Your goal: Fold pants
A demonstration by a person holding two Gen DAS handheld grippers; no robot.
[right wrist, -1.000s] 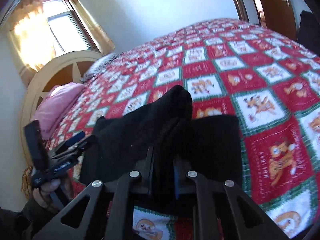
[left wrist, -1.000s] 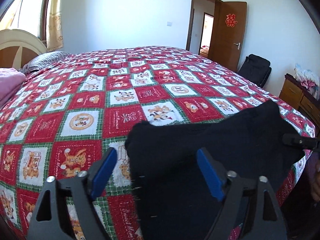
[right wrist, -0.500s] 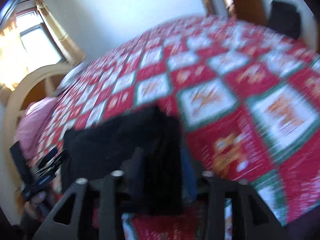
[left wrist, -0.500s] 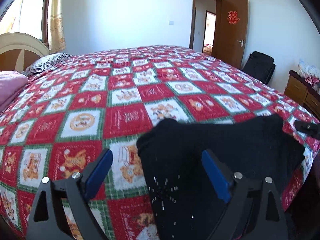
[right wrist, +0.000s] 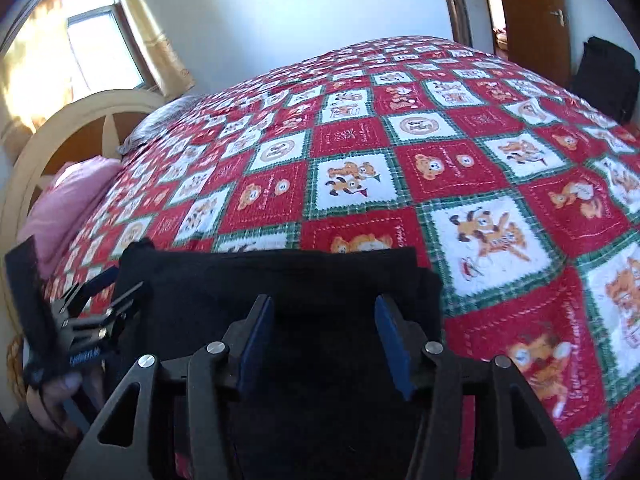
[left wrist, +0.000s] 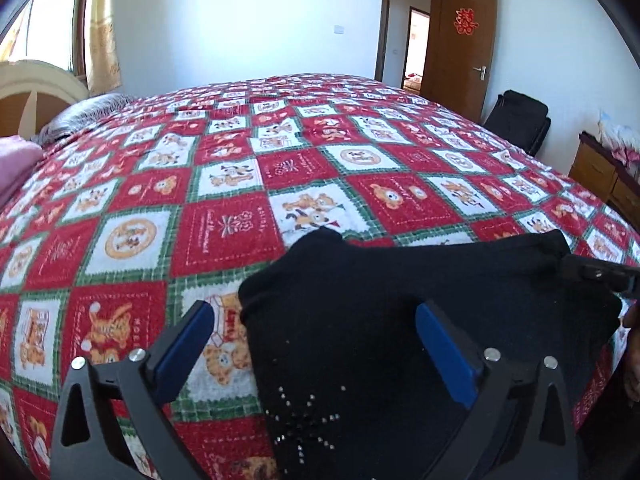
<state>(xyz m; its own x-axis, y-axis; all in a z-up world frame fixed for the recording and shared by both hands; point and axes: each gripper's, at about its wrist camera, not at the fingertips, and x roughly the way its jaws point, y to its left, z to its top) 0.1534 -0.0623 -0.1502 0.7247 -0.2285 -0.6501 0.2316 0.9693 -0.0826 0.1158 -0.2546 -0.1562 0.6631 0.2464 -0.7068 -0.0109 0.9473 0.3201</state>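
The black pants (left wrist: pixel 400 304) lie folded in a flat block at the near edge of the bed, with a rhinestone star pattern (left wrist: pixel 308 420) on the near part. My left gripper (left wrist: pixel 316 328) is open and empty, its blue pads straddling the pants' left edge. In the right wrist view the pants (right wrist: pixel 280 284) lie flat under my right gripper (right wrist: pixel 324 320), which is open and empty above the fabric. The left gripper (right wrist: pixel 100 292) shows at the left of that view, and the right gripper's tip (left wrist: pixel 600 274) at the right of the left wrist view.
The bed carries a red, white and green patchwork quilt (left wrist: pixel 280 168). A pink pillow (right wrist: pixel 68 200) and a cream headboard (right wrist: pixel 80 120) are at its head. A wooden door (left wrist: pixel 460 44), a black bag (left wrist: pixel 516 120) and a wooden dresser (left wrist: pixel 608 180) stand beyond the bed.
My right gripper opened and let go of the pants fold it held raised; the fabric now lies flat on the bed. My left gripper stayed open and drew back slightly.
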